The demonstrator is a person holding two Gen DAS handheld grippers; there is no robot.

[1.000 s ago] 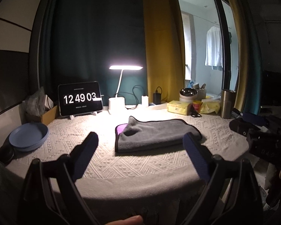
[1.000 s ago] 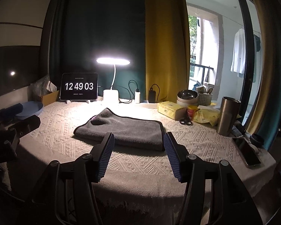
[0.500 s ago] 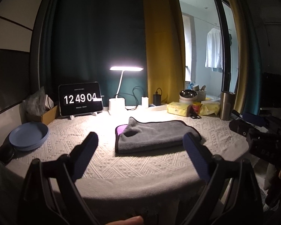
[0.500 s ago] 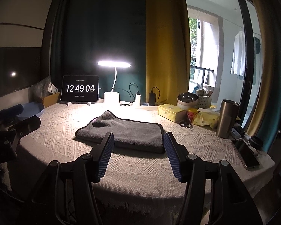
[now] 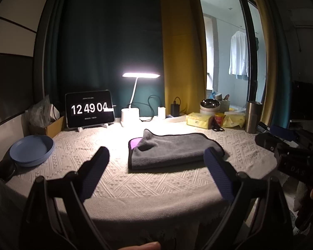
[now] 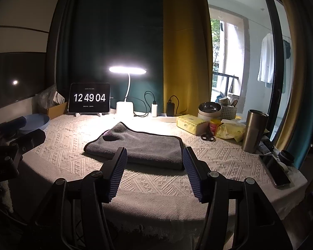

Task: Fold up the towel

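Towel (image 5: pixel 175 151) is what we see at the centre of both views: a grey, plush rectangle with a thin dark bound edge, folded over on itself and lying flat on the cream tablecloth (image 5: pixel 148 185), whose weave shows raised zigzag and diamond ridges. At the towel's upper-left corner in the left wrist view a fold lifts into a soft peak, and a purple underside (image 5: pixel 134 143) shows beneath it. We hold the left gripper (image 5: pixel 156 156) with its dark blue, finely textured pads (image 5: pixel 98 164) spread wide, low in the frame and off the cloth, gripping nothing. The right gripper (image 6: pixel 154 156) also stands spread apart, its ribbed blue pads (image 6: pixel 120 166) framing the towel's near edge without touching it. In the left of the left wrist view sits a round, shallow blue plate (image 5: pixel 30 151). Behind the towel a tablet (image 6: pixel 89 101) shows white digits, and a white desk lamp (image 6: pixel 125 104) with a slim curved neck glows. At the right of the right wrist view stand a brushed metal tumbler (image 6: pixel 254 131) and a flat dark phone (image 6: pixel 274 170).
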